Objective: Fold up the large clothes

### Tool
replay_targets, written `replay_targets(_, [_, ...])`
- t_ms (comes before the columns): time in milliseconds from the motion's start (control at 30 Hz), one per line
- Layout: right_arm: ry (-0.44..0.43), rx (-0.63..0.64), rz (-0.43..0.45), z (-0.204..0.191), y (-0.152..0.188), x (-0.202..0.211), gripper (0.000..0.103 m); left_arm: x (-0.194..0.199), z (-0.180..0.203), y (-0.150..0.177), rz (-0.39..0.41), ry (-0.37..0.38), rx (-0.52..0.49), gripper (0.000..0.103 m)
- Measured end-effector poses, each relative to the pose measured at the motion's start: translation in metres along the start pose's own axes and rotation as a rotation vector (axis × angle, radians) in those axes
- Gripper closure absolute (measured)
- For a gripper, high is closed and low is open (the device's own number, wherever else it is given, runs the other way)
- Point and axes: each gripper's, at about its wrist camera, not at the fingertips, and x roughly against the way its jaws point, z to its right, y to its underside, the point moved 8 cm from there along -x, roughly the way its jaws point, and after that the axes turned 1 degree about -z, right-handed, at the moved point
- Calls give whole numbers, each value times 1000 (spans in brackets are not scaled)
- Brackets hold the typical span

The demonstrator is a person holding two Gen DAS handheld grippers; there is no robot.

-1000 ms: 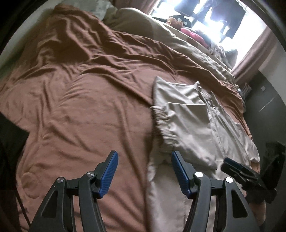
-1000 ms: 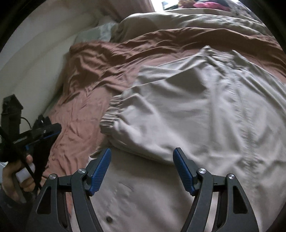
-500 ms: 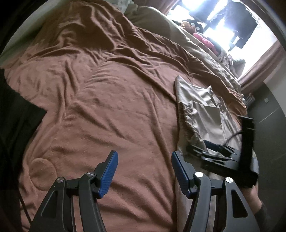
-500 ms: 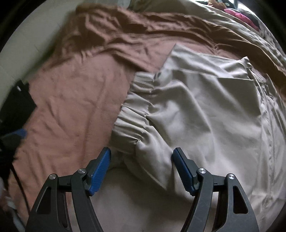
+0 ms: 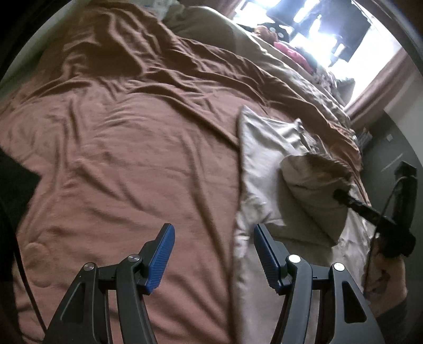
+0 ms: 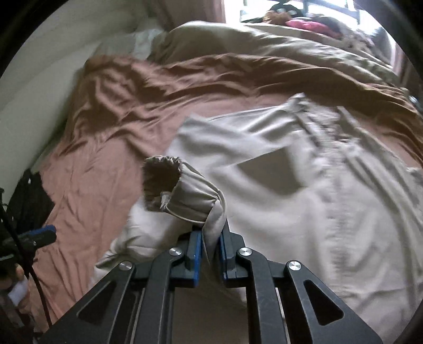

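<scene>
A large beige jacket (image 6: 304, 190) lies spread on a brown bedspread (image 5: 119, 148); it also shows in the left wrist view (image 5: 261, 164). My right gripper (image 6: 210, 244) is shut on the jacket's sleeve (image 6: 190, 195) near its elastic cuff and holds it lifted above the jacket body. In the left wrist view the raised sleeve (image 5: 314, 185) hangs from the right gripper (image 5: 341, 197). My left gripper (image 5: 214, 248) is open and empty, low over the bedspread just left of the jacket's edge.
A rumpled olive duvet (image 6: 264, 39) and pink clothes (image 6: 306, 25) lie at the far side of the bed under a bright window (image 5: 325, 29). A dark object (image 6: 29, 201) sits at the bed's left edge. A grey wall (image 5: 391, 148) is on the right.
My right gripper has closed on the sleeve near the cuff and lifted it off the jacket. My left gripper stayed open beside the jacket's left edge.
</scene>
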Motion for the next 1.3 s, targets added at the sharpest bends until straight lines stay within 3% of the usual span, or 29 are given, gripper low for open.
replay_targets(267, [99, -186, 44, 102, 27, 47, 95, -38, 50, 2, -53, 12, -62, 40])
replay_targets(400, [106, -321, 20, 146, 50, 54, 94, -58, 65, 7, -88, -29, -114, 40])
replay_targets(467, [101, -381, 5, 162, 63, 56, 88, -66, 68, 11, -110, -65, -147, 40])
replay_targets(500, [102, -403, -1, 169, 71, 58, 78, -69, 68, 14, -121, -84, -161, 40])
replay_targets(533, [99, -417, -2, 175, 77, 60, 59, -73, 67, 16, -134, -102, -173, 39])
replay_targets(600, [91, -444, -2, 184, 90, 62, 35, -80, 64, 23, -158, -135, -192, 40])
replay_targets(633, [81, -460, -4, 188, 96, 62, 34, -82, 63, 25, -164, -148, -200, 40])
replay_targets(867, [-59, -582, -53, 201, 125, 49, 35, -96, 48, 33, -200, -260, -258, 40])
replay_targets(933, [-72, -597, -76, 206, 125, 42, 60, -102, 45, 32, -200, -287, -270, 40])
replay_targets(1033, [-75, -620, -85, 227, 118, 29, 80, -103, 41, 24, -173, -313, -266, 40])
replay_targets(1133, [-63, -615, -74, 233, 106, 13, 91, -105, 34, 17, -157, -321, -249, 44])
replay_targets(1300, [-6, -589, -35, 233, 100, 8, 91, -106, 30, 15, -152, -324, -235, 44])
